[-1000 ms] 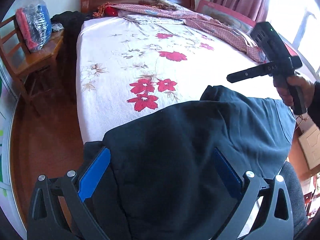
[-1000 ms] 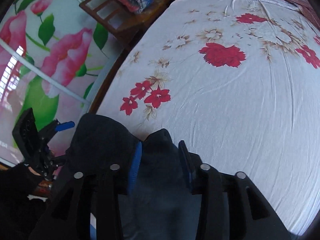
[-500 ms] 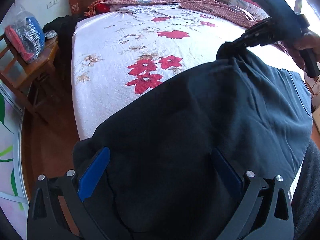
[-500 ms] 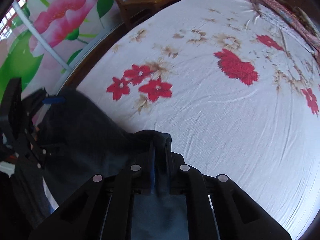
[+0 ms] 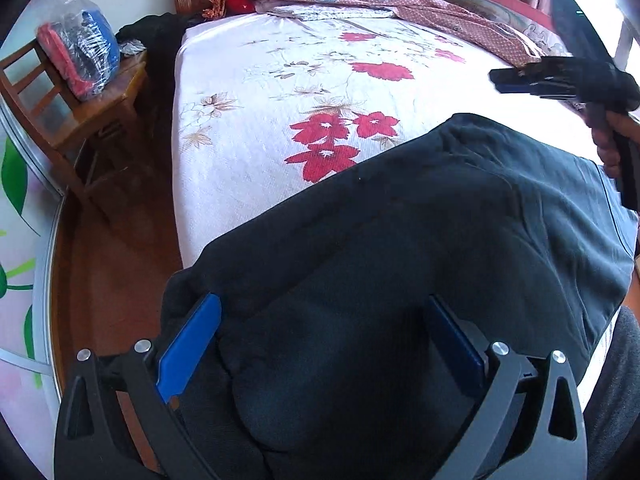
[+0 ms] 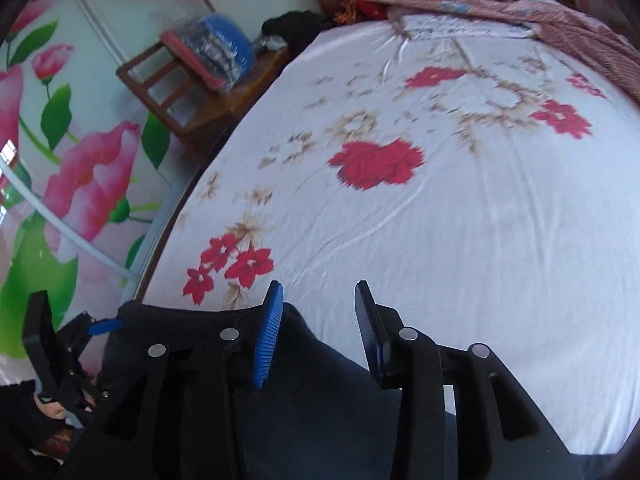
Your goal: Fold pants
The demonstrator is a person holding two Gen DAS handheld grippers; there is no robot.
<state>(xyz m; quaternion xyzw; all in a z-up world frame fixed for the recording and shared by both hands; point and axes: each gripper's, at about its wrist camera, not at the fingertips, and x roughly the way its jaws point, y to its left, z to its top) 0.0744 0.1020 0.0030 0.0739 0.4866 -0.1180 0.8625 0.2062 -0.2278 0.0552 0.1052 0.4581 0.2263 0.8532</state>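
Note:
Dark navy pants [image 5: 420, 248] lie spread across the near end of the bed, one edge hanging over the bed's near left corner. My left gripper [image 5: 324, 344] is open wide, its blue pads either side of a bunched part of the pants, not pinching it. My right gripper [image 6: 318, 328] is open and empty, just above the pants' far edge [image 6: 320, 392]. The right gripper also shows in the left wrist view [image 5: 520, 80], held above the pants' far right corner. The left gripper shows in the right wrist view [image 6: 76, 344] at lower left.
The bed [image 5: 280, 92] has a white sheet with red flowers. A reddish blanket [image 5: 400, 4] is heaped at the headboard. A wooden chair [image 5: 80, 104] with a plastic-wrapped bundle [image 5: 80, 52] stands left of the bed on a wooden floor.
My right gripper was shut on the pants' far edge and lifted it; now it has opened, let the cloth drop flat and risen off it. My left gripper stays open.

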